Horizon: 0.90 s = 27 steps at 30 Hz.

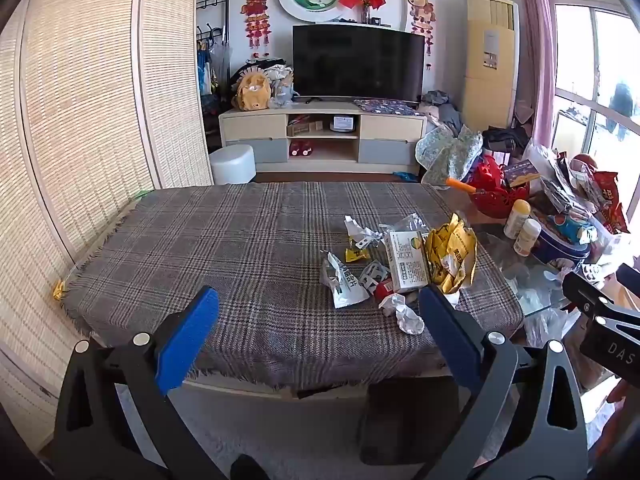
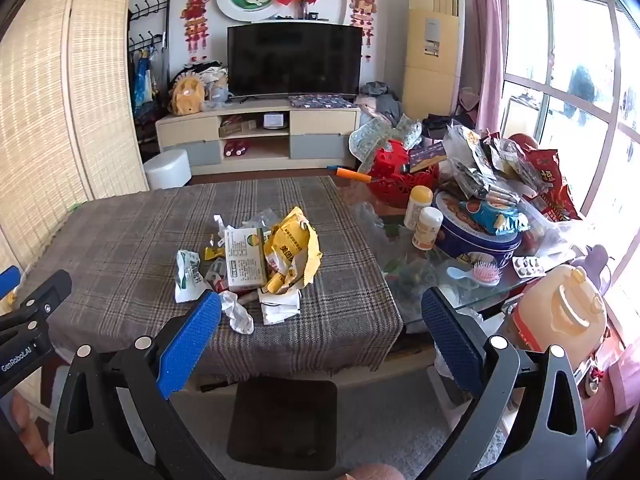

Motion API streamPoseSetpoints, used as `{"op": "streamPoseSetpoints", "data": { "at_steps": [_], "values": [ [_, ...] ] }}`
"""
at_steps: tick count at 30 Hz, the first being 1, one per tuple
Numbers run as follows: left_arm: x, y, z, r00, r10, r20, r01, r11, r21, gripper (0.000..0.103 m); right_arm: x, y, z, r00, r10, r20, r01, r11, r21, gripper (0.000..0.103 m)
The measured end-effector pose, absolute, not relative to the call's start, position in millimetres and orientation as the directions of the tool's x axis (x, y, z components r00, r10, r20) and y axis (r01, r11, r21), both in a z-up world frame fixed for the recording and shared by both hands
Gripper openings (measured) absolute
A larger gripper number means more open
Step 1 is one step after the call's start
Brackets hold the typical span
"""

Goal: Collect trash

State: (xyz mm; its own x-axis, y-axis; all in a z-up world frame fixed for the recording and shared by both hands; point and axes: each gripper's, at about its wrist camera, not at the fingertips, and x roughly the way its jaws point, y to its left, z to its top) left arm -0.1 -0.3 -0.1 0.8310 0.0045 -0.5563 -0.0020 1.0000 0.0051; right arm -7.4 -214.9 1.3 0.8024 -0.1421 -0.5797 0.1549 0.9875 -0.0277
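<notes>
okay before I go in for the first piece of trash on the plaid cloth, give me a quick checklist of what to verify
1. Left gripper open and empty: ok.
2. Right gripper open and empty: ok.
3. Trash pile in view on the plaid cloth: ok.
4. Crumpled white paper, nearest piece, lies free of the pile: ok.
5. Grippers apart from each other: ok, each shows only at the other view's edge.
6. Bin or bag for the trash: cannot tell, none in view.

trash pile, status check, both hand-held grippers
Left hand-held gripper open, empty. Right hand-held gripper open, empty. Trash pile untouched on plaid cloth. Nothing in the way.
</notes>
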Motion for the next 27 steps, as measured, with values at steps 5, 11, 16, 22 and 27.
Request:
{"op": "streamPoseSetpoints", "data": {
  "at_steps": [5, 11, 16, 22, 27],
  "values": [
    [0.3, 1.2, 0.1, 0.831, -0.001, -0.556, -0.001, 1.000, -0.003, 0.095, -11.2, -216.4, 4.6, 0.816, -0.148, -0.559, 0.162, 0.986, -0.024, 0.100],
    [-1.9, -3.1, 2.4, 0.832, -0.023, -0.554, 0.015, 1.000, -0.018, 0.095, -12.1, -219.1, 7.8, 0.815, -0.142, -0.562, 0.163, 0.987, -0.014, 0.100],
    [-3.2, 0.9, 5.2, 0.830, -0.032, -0.557, 0.023, 0.999, -0.024, 0.095, -11.7, -215.6, 9.1, 0.815, -0.140, -0.562, 0.160, 0.987, -0.014, 0.100],
    [-3.6, -2.5, 3.4, 0.829, -0.024, -0.559, 0.017, 1.000, -0.018, 0.095, -10.6, -215.2, 6.4, 0.817, -0.140, -0.560, 0.159, 0.987, -0.015, 0.100],
    [-3.5, -2.1, 2.3, 0.829, -0.027, -0.559, 0.020, 1.000, -0.020, 0.095, -10.1, -213.3, 6.7, 0.817, -0.140, -0.560, 0.157, 0.987, -0.017, 0.100]
  ]
}}
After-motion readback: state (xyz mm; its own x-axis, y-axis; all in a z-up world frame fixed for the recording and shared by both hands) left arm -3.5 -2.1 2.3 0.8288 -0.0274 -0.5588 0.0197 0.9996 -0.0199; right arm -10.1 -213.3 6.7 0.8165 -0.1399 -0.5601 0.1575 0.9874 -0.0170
